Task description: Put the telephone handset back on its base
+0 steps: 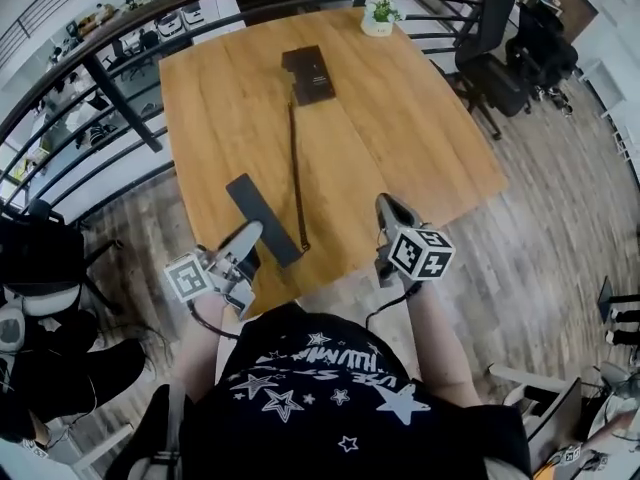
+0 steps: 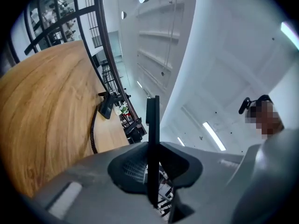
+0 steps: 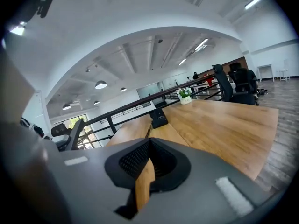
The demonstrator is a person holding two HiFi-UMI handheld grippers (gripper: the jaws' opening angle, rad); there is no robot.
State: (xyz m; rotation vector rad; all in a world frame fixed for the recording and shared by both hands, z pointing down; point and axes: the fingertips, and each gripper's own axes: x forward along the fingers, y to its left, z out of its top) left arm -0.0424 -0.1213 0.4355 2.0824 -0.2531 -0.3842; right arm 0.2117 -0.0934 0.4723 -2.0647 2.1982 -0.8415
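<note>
The black telephone base (image 1: 308,73) lies at the far side of the wooden table (image 1: 410,138). Its dark cord (image 1: 294,163) runs toward the near edge. The flat black handset (image 1: 260,216) sticks out over the near left corner, and my left gripper (image 1: 248,240) is shut on its near end. In the left gripper view the handset (image 2: 153,115) stands edge-on, clamped in my left gripper (image 2: 153,149), with the base (image 2: 106,105) far ahead. My right gripper (image 1: 389,210) hovers at the near table edge, shut and holding nothing. The right gripper (image 3: 148,147) faces the base (image 3: 159,117).
A small potted plant (image 1: 380,13) stands at the table's far edge. A dark railing (image 1: 120,63) curves around the far and left sides. Black office chairs (image 1: 495,68) stand to the right on the wooden floor.
</note>
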